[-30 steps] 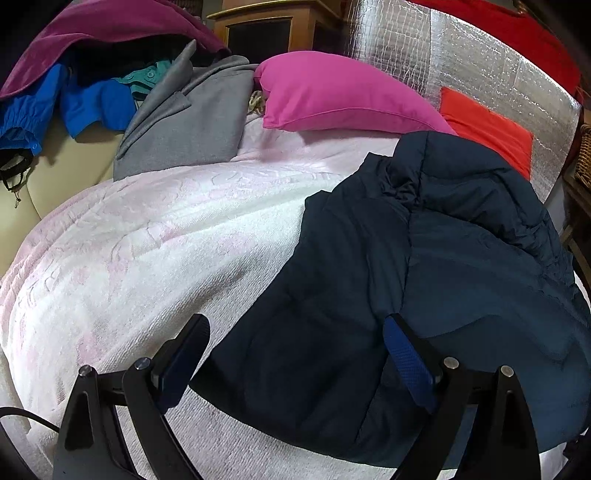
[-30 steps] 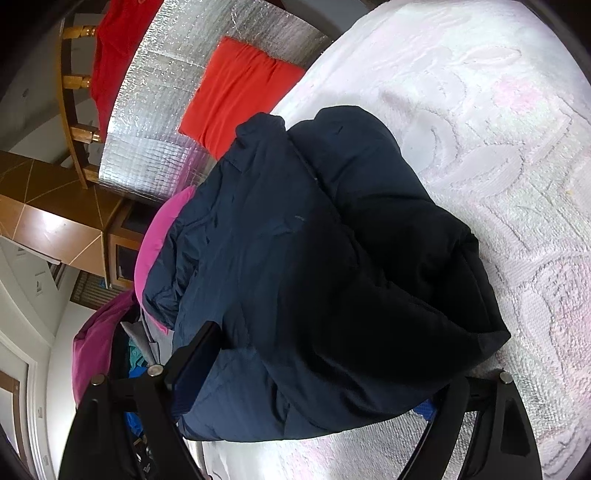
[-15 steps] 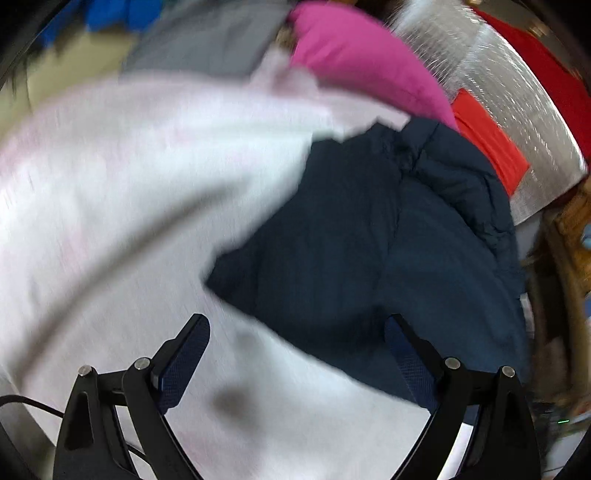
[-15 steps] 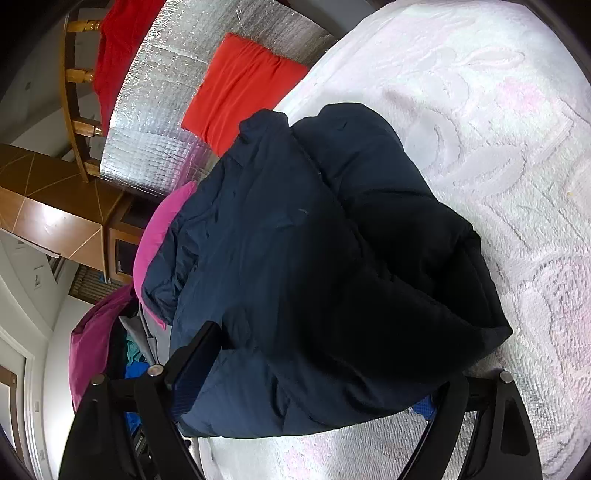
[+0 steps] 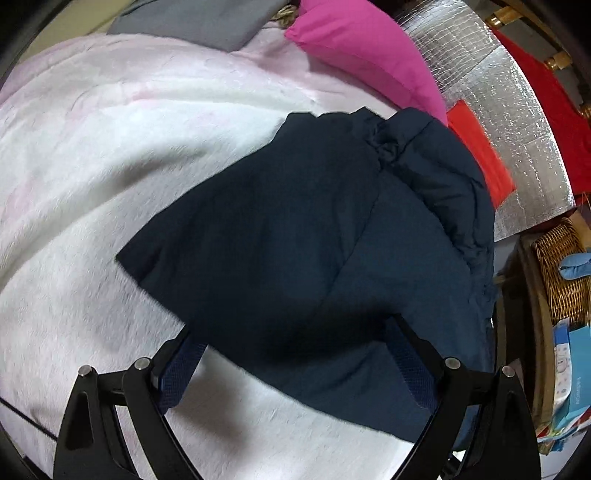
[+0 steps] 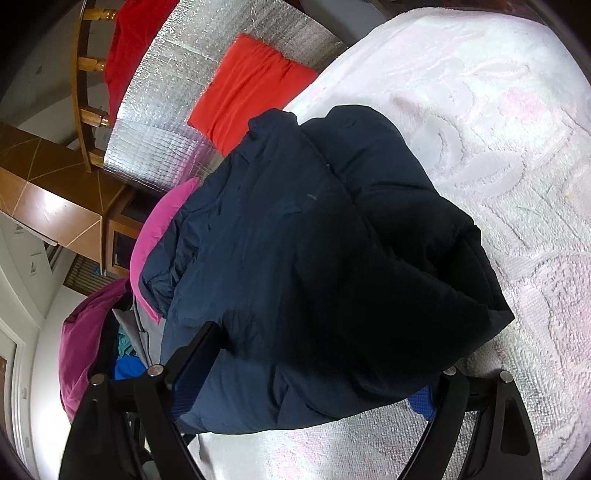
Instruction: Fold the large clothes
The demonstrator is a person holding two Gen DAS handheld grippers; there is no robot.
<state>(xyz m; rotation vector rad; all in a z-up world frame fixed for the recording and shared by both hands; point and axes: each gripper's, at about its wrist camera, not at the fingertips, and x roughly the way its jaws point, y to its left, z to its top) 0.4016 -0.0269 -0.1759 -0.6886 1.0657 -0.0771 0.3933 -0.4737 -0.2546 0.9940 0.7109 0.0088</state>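
From your left wrist camera, the left gripper (image 5: 295, 365) looks down on a navy padded jacket (image 5: 325, 229) lying folded on a bed under a white and pale pink bedspread (image 5: 92, 147). Your jaws here stand wide apart, released, with the near hem of the jacket lying between them and neither blue pad pressing on it. Beyond the jacket sit a magenta pillow (image 5: 362, 48) and a grey garment (image 5: 199, 18), and to the right a silver foil mat (image 5: 498, 96) carries an orange-red cloth (image 5: 480, 147); a wicker basket (image 5: 561, 266) stands at the far right edge. From your right wrist camera, the right gripper (image 6: 306, 369) sits low against the jacket's (image 6: 295, 258) bulk, its jaws spread wide with the padded bundle filling the gap. The right pad is mostly hidden under the fabric, so you cannot tell from here whether the jaws are pressing on the jacket or merely straddling it. The bedspread (image 6: 498, 129) stretches away to the right, and the foil mat (image 6: 166, 122) and orange-red cloth (image 6: 251, 85) lie at upper left.
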